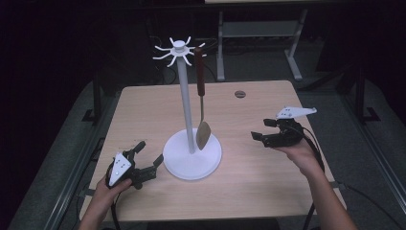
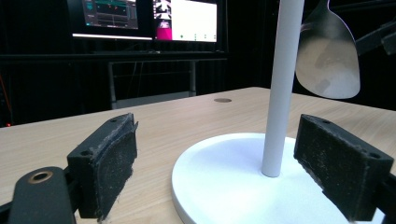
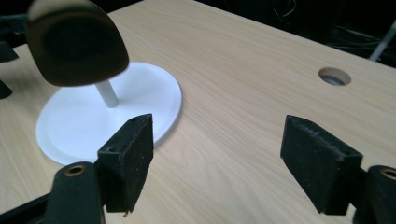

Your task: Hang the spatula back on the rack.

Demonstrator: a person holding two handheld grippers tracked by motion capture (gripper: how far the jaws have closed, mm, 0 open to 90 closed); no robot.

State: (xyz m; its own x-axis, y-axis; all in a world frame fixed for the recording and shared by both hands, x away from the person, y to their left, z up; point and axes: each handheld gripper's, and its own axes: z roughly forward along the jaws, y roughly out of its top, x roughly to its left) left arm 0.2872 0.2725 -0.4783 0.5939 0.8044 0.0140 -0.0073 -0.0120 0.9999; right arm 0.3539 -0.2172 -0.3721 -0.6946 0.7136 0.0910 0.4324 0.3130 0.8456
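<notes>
A white utensil stand with a round flat base (image 1: 192, 158), a tall slim pole and a crown of curved hooks is seen standing upright on the pale wooden table (image 1: 249, 182). From one hook a metal spatula with a dark reddish-brown handle (image 1: 200, 76) is seen hanging; its long axis is vertical, with the blade (image 1: 203, 135) lowest, clear of the base and just beside the pole. The left gripper (image 1: 146, 160) is held low at the near left edge of the base, its jaws spread apart, with the rim of the base (image 2: 210, 182) between them but not pressed by either pad; nothing is gripped. The right gripper (image 1: 262, 130) is held above the table to the right of the stand, its jaws wide apart and empty, pointed leftward toward the stand. From the right gripper the blade (image 3: 77, 42) lies ahead and to the left, somewhat above the jaw line, with bare table between. The right hand is judged the nearer to the spatula, the left the nearer to the base. It is judged that the stand would be steadied by the left gripper while any move on the spatula falls to the right, which would have to meet a vertical shaft from the side.
</notes>
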